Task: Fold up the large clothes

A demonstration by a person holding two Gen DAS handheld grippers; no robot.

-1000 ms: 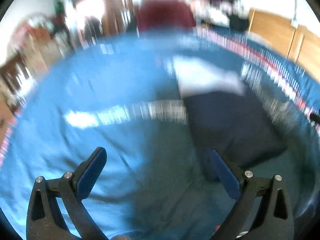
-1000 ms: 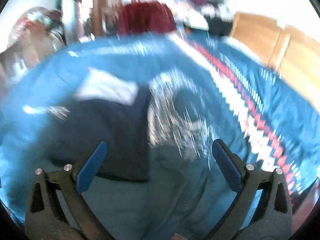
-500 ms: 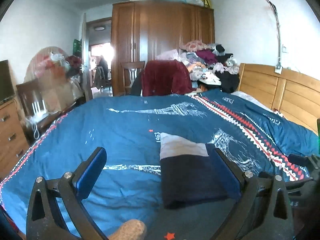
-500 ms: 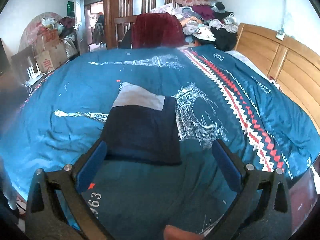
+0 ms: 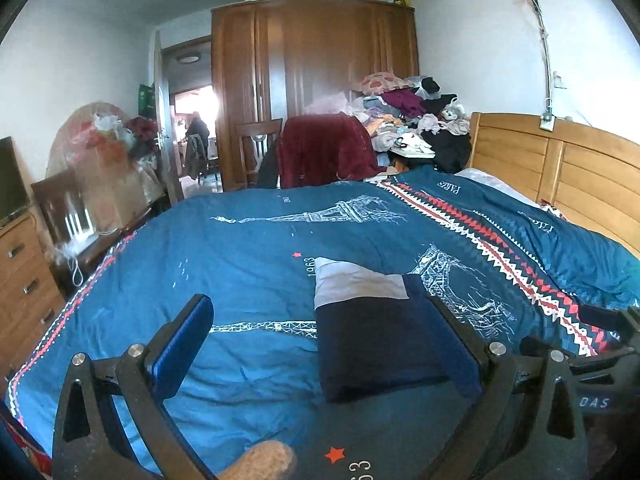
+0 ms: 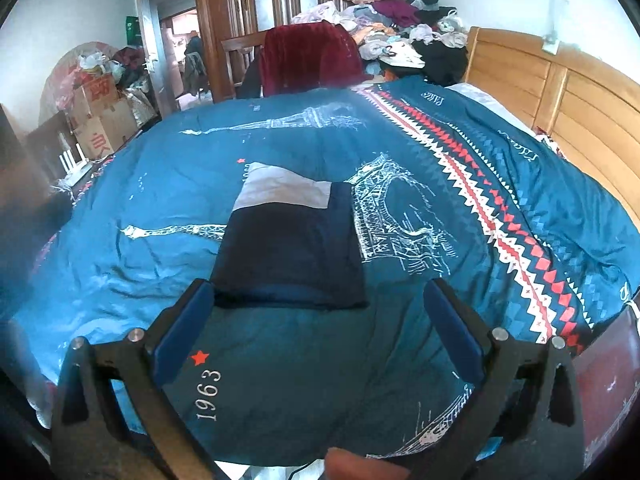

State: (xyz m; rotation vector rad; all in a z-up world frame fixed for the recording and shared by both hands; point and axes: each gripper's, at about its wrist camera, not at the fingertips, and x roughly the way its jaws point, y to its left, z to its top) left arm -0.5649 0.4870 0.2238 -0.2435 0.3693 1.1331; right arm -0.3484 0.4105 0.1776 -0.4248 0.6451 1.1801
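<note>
A folded garment [image 5: 372, 336] [image 6: 290, 248], dark navy with a pale grey band at its far end, lies flat on the blue bedspread [image 5: 248, 248] [image 6: 168, 184]. My left gripper [image 5: 320, 344] hangs open near the bed's front edge, its fingers either side of the garment's near end and above it. My right gripper [image 6: 316, 320] is open too, held just short of the garment's near edge with nothing between its blue pads [image 6: 184, 332]. The right gripper's black body [image 5: 592, 364] shows at the right edge of the left wrist view.
A wooden headboard [image 5: 560, 168] [image 6: 560, 96] runs along the right. Behind the bed stand a chair draped in dark red cloth [image 5: 324, 152] [image 6: 308, 56], a heap of clothes [image 5: 412, 120], a wardrobe [image 5: 312, 80], and boxes [image 6: 100, 116] plus a dresser [image 5: 24, 276] at left.
Both grippers have pulled back and tilted up from the bed, going from blurred motion to steady. The garment lies folded as before and both grippers stay open.
</note>
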